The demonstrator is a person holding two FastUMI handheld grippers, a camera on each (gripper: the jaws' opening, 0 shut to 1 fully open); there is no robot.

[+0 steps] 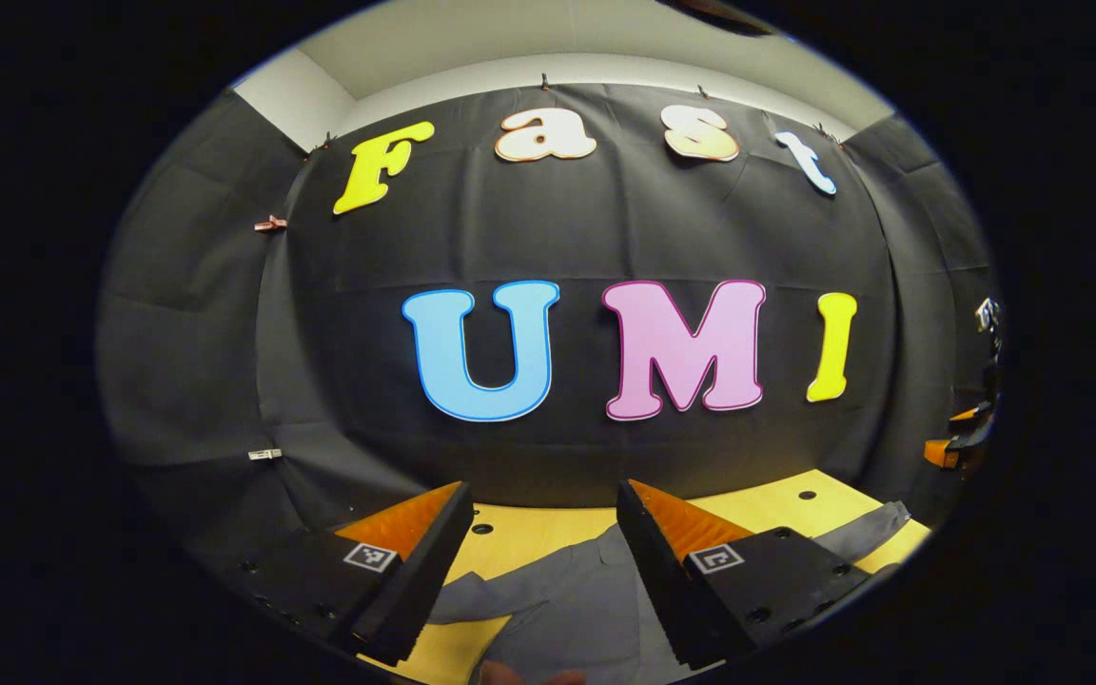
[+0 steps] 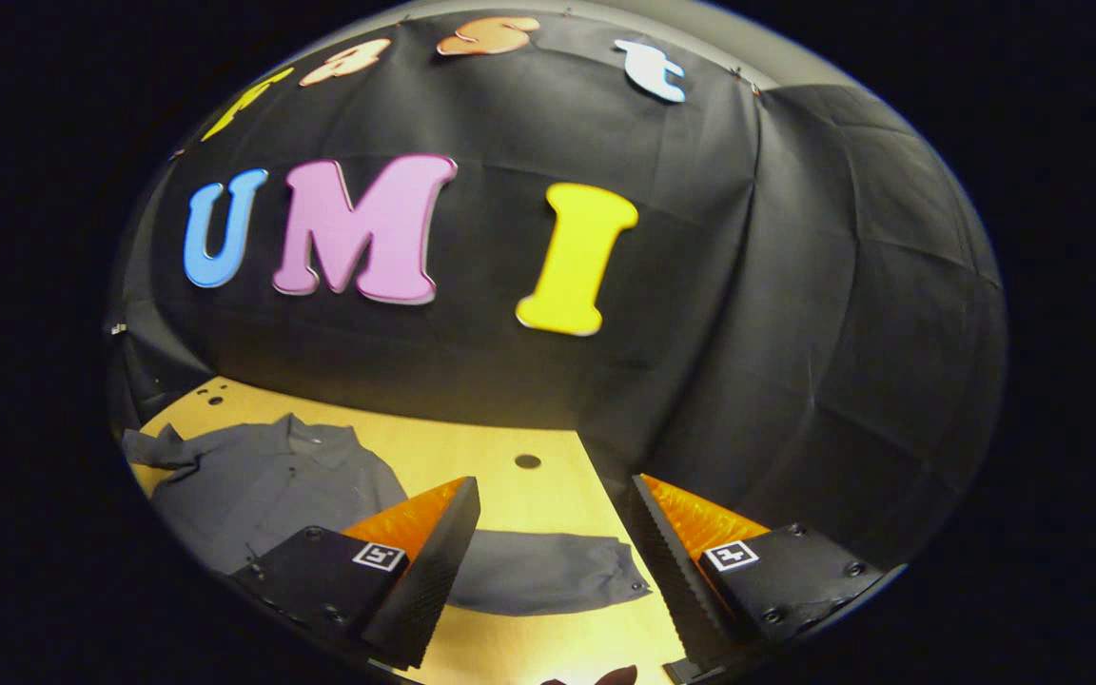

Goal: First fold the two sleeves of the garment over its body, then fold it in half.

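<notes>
The grey shirt (image 2: 263, 485) is lying flat on the table (image 2: 510, 442), sleeves unfolded. Both tools, right (image 2: 548, 561) and left (image 1: 538, 571), are gaping wide, holding nothing. First fold pending: the right tool needs the sleeve (image 2: 548, 571) at six o'clock.

Dim booth, warm-lit tabletop (image 2: 472, 447), strong fisheye edge warping, sharp focus

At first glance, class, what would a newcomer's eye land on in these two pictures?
A grey shirt lies flat on the yellow table, one sleeve stretched out sideways. The right gripper hangs open above that sleeve, and the left gripper hangs open over the shirt's body.
</notes>
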